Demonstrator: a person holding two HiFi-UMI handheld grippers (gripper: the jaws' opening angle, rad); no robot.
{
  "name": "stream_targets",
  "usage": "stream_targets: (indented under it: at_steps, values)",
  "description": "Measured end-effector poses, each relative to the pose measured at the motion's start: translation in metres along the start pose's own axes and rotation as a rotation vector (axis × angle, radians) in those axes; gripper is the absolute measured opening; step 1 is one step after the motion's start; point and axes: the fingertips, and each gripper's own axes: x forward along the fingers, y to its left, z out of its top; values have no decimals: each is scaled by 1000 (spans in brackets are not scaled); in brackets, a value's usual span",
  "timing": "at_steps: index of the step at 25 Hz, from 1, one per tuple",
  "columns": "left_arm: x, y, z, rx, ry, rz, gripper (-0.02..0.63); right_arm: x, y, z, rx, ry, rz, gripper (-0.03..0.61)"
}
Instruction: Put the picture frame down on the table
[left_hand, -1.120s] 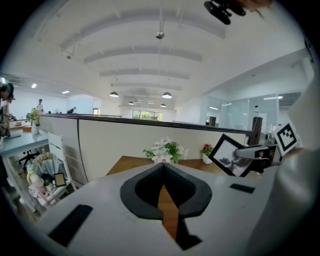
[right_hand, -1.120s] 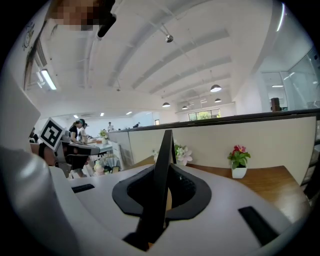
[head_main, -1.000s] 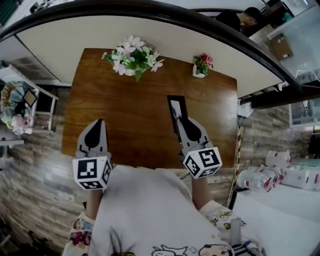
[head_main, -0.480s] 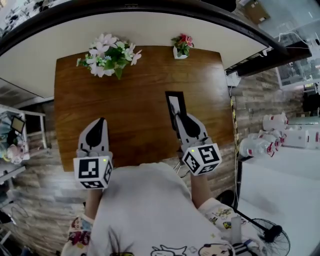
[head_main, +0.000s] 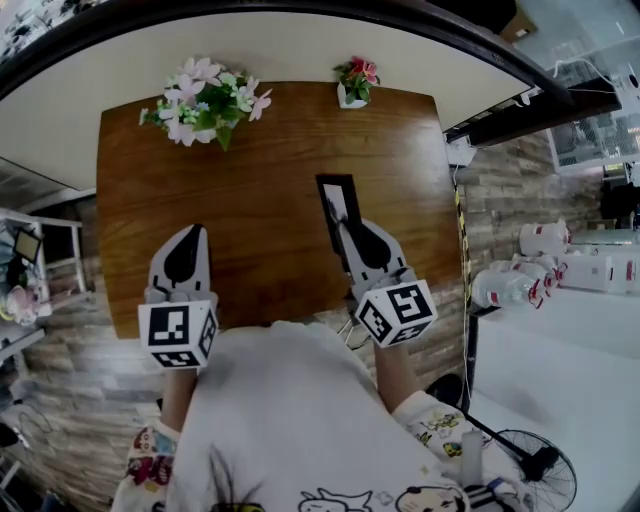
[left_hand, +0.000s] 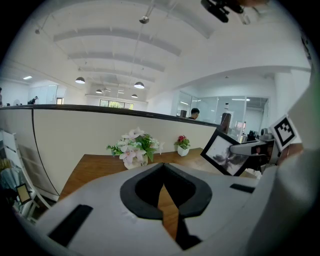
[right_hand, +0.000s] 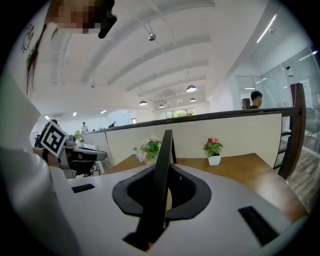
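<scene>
A brown wooden table (head_main: 270, 170) stood against a low cream partition (head_main: 300, 55) in an open office. The right gripper (head_main: 347, 228) had its 2 jaws clamped on the black picture frame (head_main: 336, 200), which rose edge-on between them over the table's right-centre. Whether it touched the wood could not be told. The left gripper (head_main: 190, 235) hovered over the table's left front, jaws together on nothing. A white flower bouquet (head_main: 205, 98) and a small pot of red flowers (head_main: 353, 82) sat along the far edge.

Head view looks steeply down; both gripper views face the flowers (left_hand: 134, 148).
</scene>
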Motion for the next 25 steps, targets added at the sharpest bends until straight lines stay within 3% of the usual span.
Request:
stream_targets:
  at_steps: [10,25]
  values:
    - [6,-1,-6,-6,11,-6,3,13,6,-5,31,12,38,46]
    - [13,-2,-31,-21,63,-24,3,36,17,-42,234,87,94,46]
